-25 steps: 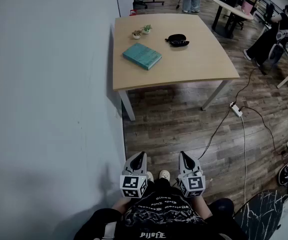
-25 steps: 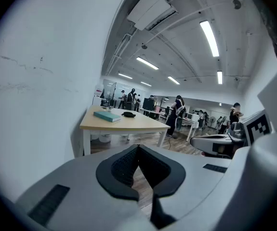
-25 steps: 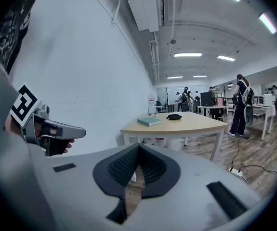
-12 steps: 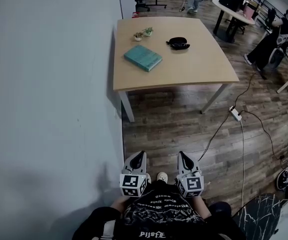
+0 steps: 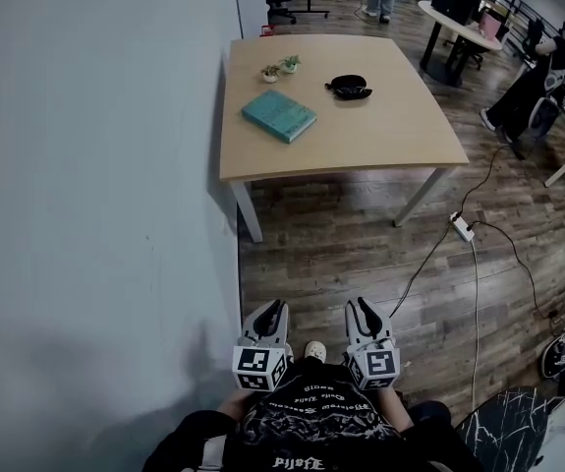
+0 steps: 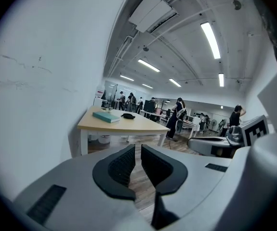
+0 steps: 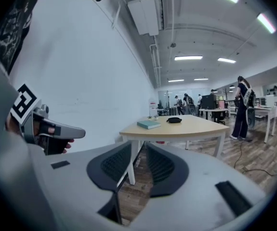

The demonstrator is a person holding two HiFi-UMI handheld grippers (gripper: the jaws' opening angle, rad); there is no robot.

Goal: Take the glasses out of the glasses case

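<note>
Left claw (image 5: 276, 309) and right claw (image 5: 362, 307), just opening, empty, well apart from glasses case (image 5: 349, 86) on table (image 5: 380, 136)

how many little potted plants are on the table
2. One potted plant sits by the table's left edge, beyond the teal book; the second potted plant stands just right of it, left of the black glasses case. None seems hidden.

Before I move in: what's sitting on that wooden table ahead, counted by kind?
teal book: 1
black glasses case: 1
small potted plants: 2
Total on the table: 4
</note>
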